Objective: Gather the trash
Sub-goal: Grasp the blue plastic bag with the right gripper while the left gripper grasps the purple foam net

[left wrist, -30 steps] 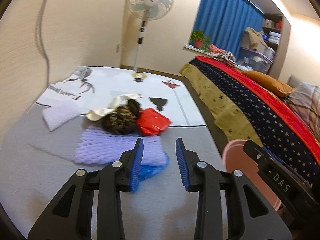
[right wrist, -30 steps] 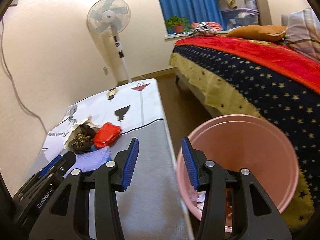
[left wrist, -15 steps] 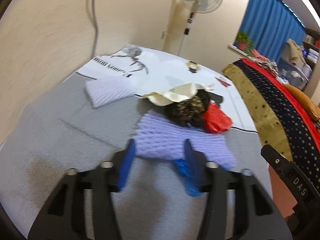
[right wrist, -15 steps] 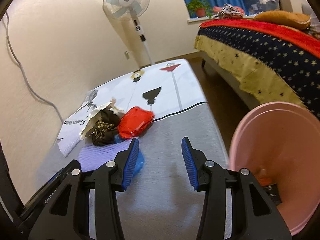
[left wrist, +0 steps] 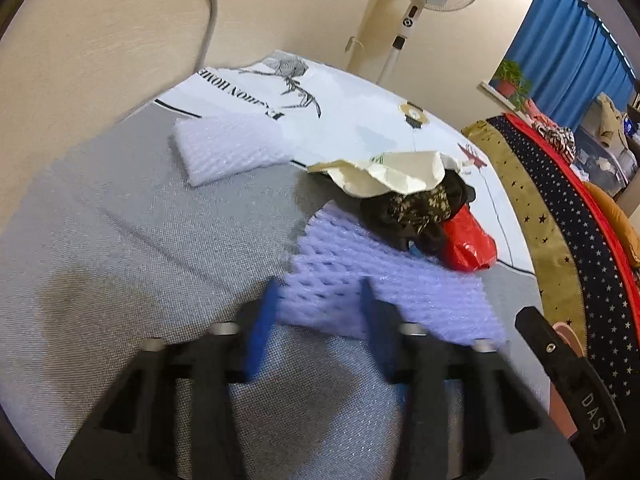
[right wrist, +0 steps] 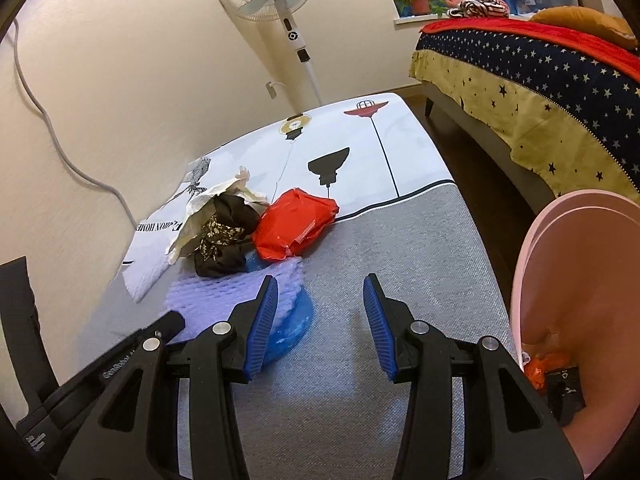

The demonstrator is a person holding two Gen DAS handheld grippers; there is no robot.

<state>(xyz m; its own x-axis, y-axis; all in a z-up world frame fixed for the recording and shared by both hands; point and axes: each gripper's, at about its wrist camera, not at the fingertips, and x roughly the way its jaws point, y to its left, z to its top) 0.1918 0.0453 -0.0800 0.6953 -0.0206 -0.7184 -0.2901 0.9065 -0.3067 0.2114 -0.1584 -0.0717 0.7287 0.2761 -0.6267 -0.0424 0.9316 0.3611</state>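
A pile of trash lies on the grey mat point(left wrist: 140, 240): a purple foam net point(left wrist: 380, 280), a dark patterned wrapper point(left wrist: 416, 208), a cream paper point(left wrist: 392, 172), a red bag point(left wrist: 468, 244) and a blue plastic piece point(right wrist: 288, 324) under the net. A white foam net point(left wrist: 228, 148) lies apart, far left. My left gripper point(left wrist: 318, 316) is open, its tips at the purple net's near edge. My right gripper point(right wrist: 320, 312) is open and empty over the mat, right of the pile. The pink bin point(right wrist: 580, 320) stands at the right with some trash inside.
A standing fan point(right wrist: 280, 8) is at the far wall, with a cable point(right wrist: 52, 132) hanging on the left wall. A bed point(right wrist: 540, 72) with a starred cover runs along the right. Dark floor point(right wrist: 480, 184) lies between the mat and the bed.
My left gripper moved forward and left, onto the purple net's near edge. My right gripper swung left, away from the pink bin and toward the pile.
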